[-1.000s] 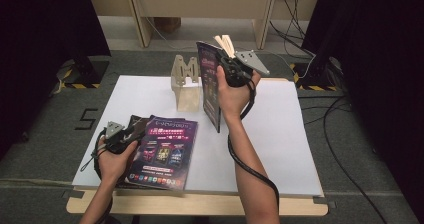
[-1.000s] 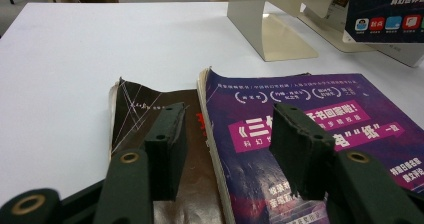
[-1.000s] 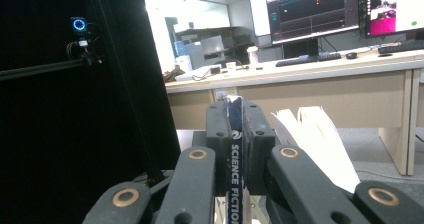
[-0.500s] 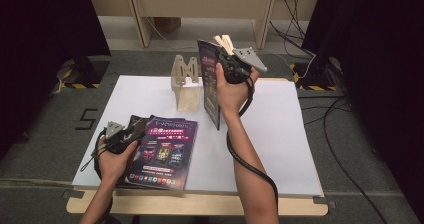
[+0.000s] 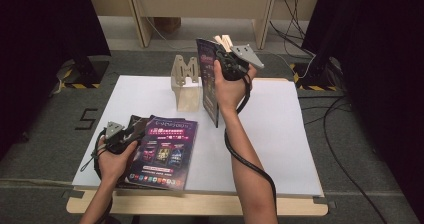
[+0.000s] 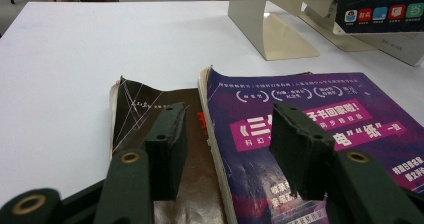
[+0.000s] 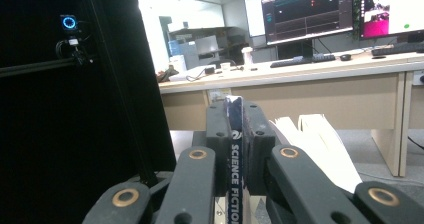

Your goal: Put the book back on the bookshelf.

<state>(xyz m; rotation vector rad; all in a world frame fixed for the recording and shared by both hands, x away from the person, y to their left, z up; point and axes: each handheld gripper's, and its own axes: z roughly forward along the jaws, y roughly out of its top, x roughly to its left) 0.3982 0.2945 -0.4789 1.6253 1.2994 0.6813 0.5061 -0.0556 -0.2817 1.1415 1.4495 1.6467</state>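
Observation:
A purple magazine (image 5: 162, 151) lies flat at the table's near left, on top of a dark one (image 5: 136, 120). My left gripper (image 5: 134, 133) rests low at their left edge. In the left gripper view it (image 6: 227, 119) stands open, one jaw over the dark magazine (image 6: 140, 109), the other over the purple magazine (image 6: 320, 104). My right gripper (image 5: 220, 59) is raised over the middle of the table, shut on a third magazine (image 5: 207, 84) that hangs upright beside the wooden rack (image 5: 186, 81). In the right gripper view its spine (image 7: 234, 154) is pinched between the jaws of my right gripper (image 7: 233, 114).
The white table top (image 5: 280, 134) has free room at the right and front right. The pale rack (image 6: 270, 24) stands behind the flat magazines, at the table's far middle. Cables trail on the floor at the right. A desk with monitors (image 7: 305, 14) stands beyond.

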